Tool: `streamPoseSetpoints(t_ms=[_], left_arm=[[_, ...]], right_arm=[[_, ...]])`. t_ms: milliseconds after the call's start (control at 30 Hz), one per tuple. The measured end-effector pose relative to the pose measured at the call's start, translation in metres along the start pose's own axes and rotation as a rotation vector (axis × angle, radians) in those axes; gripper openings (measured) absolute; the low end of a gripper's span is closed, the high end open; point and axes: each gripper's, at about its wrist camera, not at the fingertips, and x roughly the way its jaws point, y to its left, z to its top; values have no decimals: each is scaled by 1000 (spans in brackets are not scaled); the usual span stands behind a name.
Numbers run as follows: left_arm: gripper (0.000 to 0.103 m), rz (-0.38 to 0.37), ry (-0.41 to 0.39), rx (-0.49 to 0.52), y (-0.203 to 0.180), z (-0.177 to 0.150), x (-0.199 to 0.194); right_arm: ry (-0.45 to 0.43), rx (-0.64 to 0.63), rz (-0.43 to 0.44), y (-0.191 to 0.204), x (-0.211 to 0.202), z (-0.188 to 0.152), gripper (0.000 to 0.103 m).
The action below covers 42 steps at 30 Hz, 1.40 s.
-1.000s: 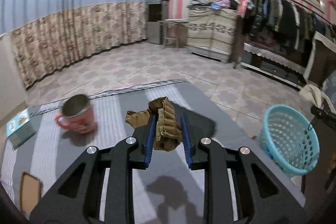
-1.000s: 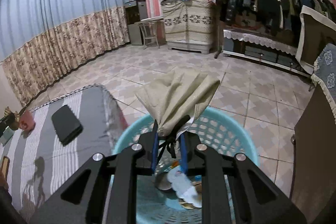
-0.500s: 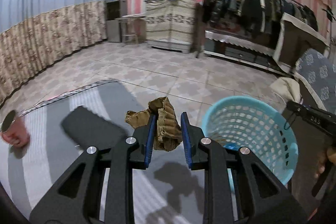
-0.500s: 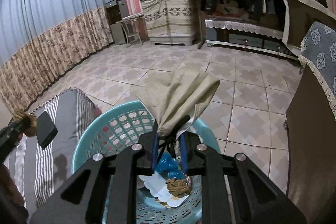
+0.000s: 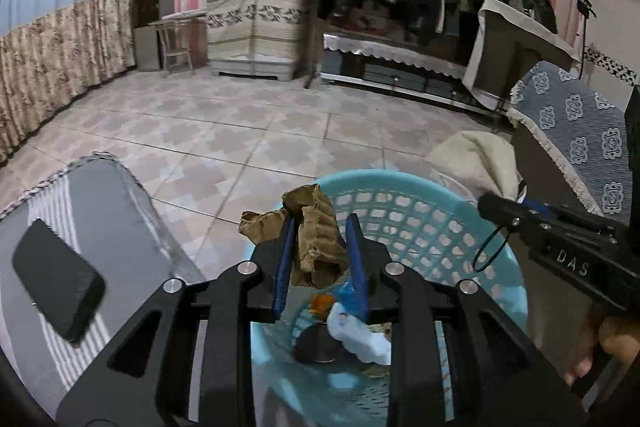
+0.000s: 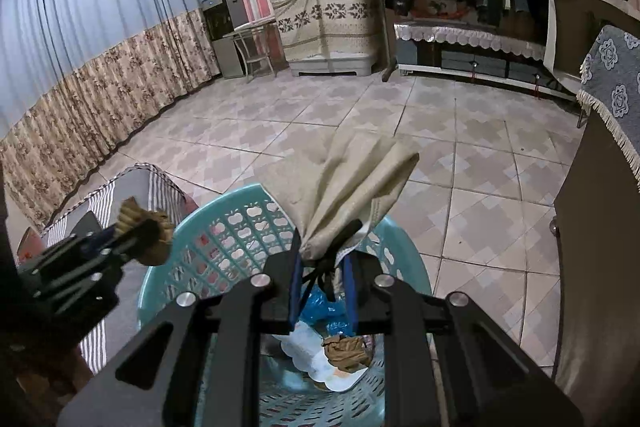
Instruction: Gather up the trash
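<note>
My left gripper (image 5: 320, 259) is shut on a crumpled brown cardboard wad (image 5: 312, 239), held over the near rim of the light blue plastic basket (image 5: 432, 223). My right gripper (image 6: 322, 269) is shut on a beige paper bag (image 6: 352, 187), held over the same basket (image 6: 224, 235). Several bits of trash lie in the basket: blue plastic (image 6: 320, 307), white paper (image 6: 312, 355) and a brown crumple (image 6: 346, 353). The left gripper with its wad (image 6: 144, 235) shows at the left of the right wrist view. The right gripper's body (image 5: 560, 243) shows at the right of the left wrist view.
A table with a grey striped cloth (image 5: 120, 227) stands left of the basket, with a black phone (image 5: 58, 275) on it. A dark cabinet with a blue lace cover (image 6: 600, 187) stands right of the basket. Tiled floor (image 6: 360, 115) lies beyond.
My left gripper has swung right from above the table to over the basket, still holding the cardboard wad. My right gripper stays over the basket with the paper bag.
</note>
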Motion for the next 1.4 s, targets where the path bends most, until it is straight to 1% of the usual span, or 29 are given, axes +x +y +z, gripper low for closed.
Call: streamPoseSetpoints(t_ms=[67,133,233,267,300,333,367,400,600,633,733,767,800,833,867,967,1067,1133,1167,1267,1400], left_arm=[[30,-12,16,-4,-2,2,5],[44,-2,17,-5,-2,2,4],[56,29,4,-6,2,4,-3],[58,47,-1,-6,5,4,-8],[64,71,-8,-4,8,5,-12],[72,102,-20,-3,12,5,-19],[76,129,-33,-5,16,5,-25],[83,155,-50,-9,22,5,-33],[96,258,-112,-35,49,7,-76],[97,275,-122,-38,52,7,-83],[97,310,-144,-50,61,6,-102],[97,321,-148,-59,64,4,-109],[97,330,-152,-68,67,3,-114],[98,336,-156,-77,70,2,-119],[98,342,-161,-86,72,0,-124],[98,375,-167,-103,78,-7,-137],[98,393,-166,-118,81,-15,-147],[98,411,-169,-132,84,-22,-154],[98,421,-170,-139,86,-25,-159],[98,449,-178,-151,89,-35,-173],[98,475,-180,-164,94,-50,-190]], right_arm=[[4,3,7,0,1,-1,18],[9,6,15,0,3,-2,18],[16,1,16,3,5,-3,18],[18,0,16,3,6,-2,18],[20,-2,16,4,6,-2,18],[22,-6,15,6,7,-3,18],[25,-10,14,8,8,-3,18],[30,-16,15,11,9,-4,18],[56,-44,11,26,19,-7,19],[61,-49,13,29,22,-8,21],[86,-56,24,37,31,-6,22],[94,-61,23,38,33,-8,25],[110,-68,18,42,37,-10,38],[118,-73,13,45,40,-13,55],[125,-80,3,48,44,-15,69],[146,-96,-2,54,52,-19,85],[142,-109,-13,58,51,-22,92],[112,-113,-28,61,45,-22,94],[100,-115,-33,63,41,-22,98],[52,-130,-31,71,26,-24,99],[17,-151,11,84,10,-27,99]])
